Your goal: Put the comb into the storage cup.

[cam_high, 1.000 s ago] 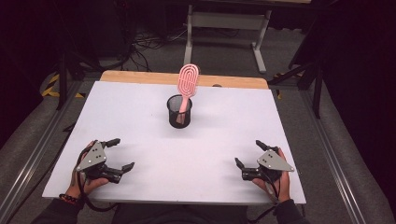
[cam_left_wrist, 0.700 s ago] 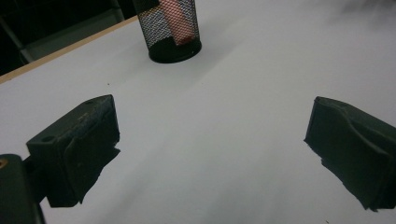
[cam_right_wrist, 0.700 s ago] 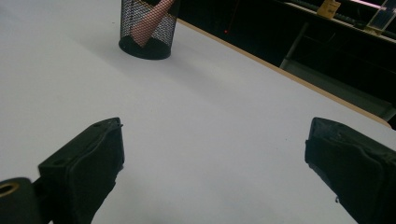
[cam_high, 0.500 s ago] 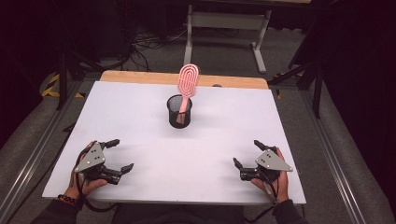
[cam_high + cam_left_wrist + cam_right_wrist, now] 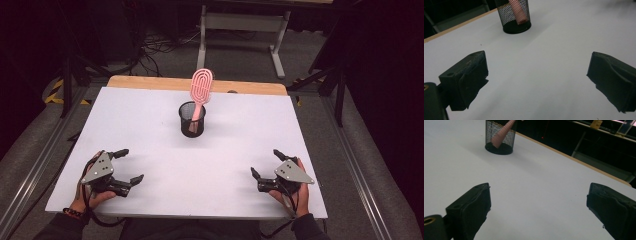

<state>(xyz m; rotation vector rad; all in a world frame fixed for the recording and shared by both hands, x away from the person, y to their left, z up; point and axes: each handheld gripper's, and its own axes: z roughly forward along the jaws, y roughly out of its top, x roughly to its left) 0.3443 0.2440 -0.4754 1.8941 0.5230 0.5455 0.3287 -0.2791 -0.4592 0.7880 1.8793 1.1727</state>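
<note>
A pink brush stands handle-down in a black mesh cup near the far middle of the white table, its oval head leaning to the right above the rim. In the left gripper view the cup sits at the top, left of centre, with the pink handle showing through the mesh; in the right gripper view the cup stands at the upper left and the handle slants across it. The left gripper rests at the near left corner of the table, held in 1 hand, its 2 jaws spread wide with bare tabletop between them. The right gripper rests at the near right, held in the other hand, jaws likewise released and gripping nothing. Both grippers are well apart from the cup and from each other. A strip of bare wood edges the table's far side. No brand, label or writing can be read on the brush, the cup or the grippers.
</note>
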